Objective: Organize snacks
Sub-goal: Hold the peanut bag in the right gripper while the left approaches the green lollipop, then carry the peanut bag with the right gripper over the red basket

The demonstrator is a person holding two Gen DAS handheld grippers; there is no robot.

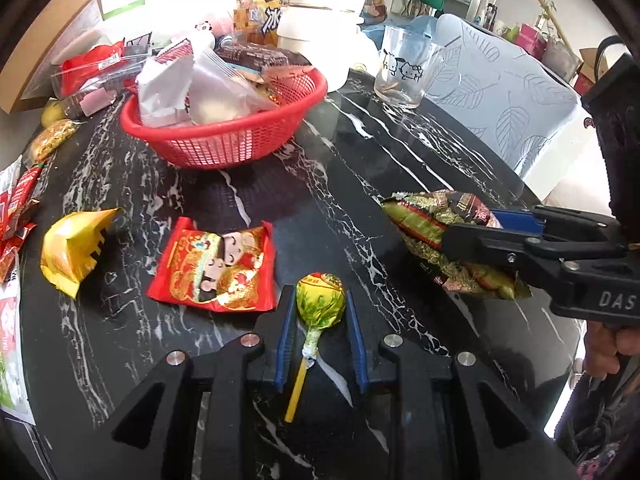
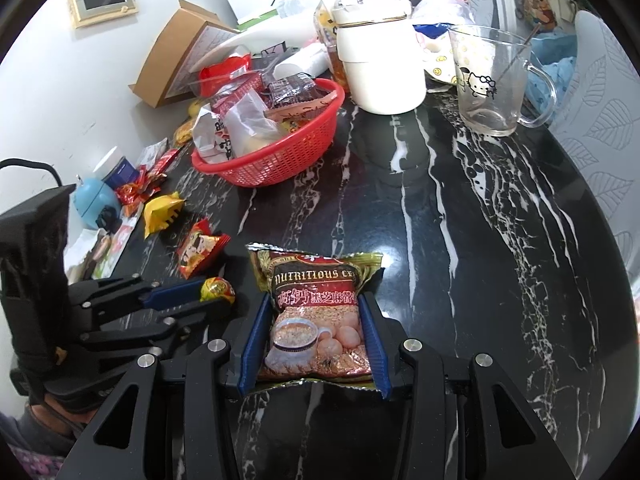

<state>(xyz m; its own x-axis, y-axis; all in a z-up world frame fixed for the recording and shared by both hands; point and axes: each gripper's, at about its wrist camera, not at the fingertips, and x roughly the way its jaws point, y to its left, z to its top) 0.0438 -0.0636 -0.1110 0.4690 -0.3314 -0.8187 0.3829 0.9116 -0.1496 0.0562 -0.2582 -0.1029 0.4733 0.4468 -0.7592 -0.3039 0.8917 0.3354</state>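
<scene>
The left tool (image 1: pixel 320 312) stands with its blue pads apart on either side of a lollipop (image 1: pixel 320 300) that lies on the black marbled table (image 1: pixel 400 184), head forward and yellow stick pointing back between the arms; neither pad appears to touch it, so this tool is open and holds nothing. The right tool (image 2: pixel 312 312) has its pads against both sides of a cereal packet (image 2: pixel 316 312) and looks to be gripping it, though whether the packet is lifted or resting on the table I cannot tell. The risks, as I judge them: the lollipop's round head may roll or squirt out if the pads close off-centre or only catch the thin stick, and the slack foil packet may sag or slide from a side pinch on the way to the red basket (image 1: pixel 224 148), which is already heaped, so a careless drop could spill wrappers over its rim. The glass mug (image 2: pixel 496 84) and the white kettle (image 2: pixel 380 60) stand near the basket and could be knocked. Counted: one lollipop, one cereal packet, one basket, one yellow wrapped snack (image 1: pixel 74 252), one red cartoon packet (image 1: pixel 216 268), one mug, one kettle, two tools; the small red wrappers at the left edge are too jumbled to count
</scene>
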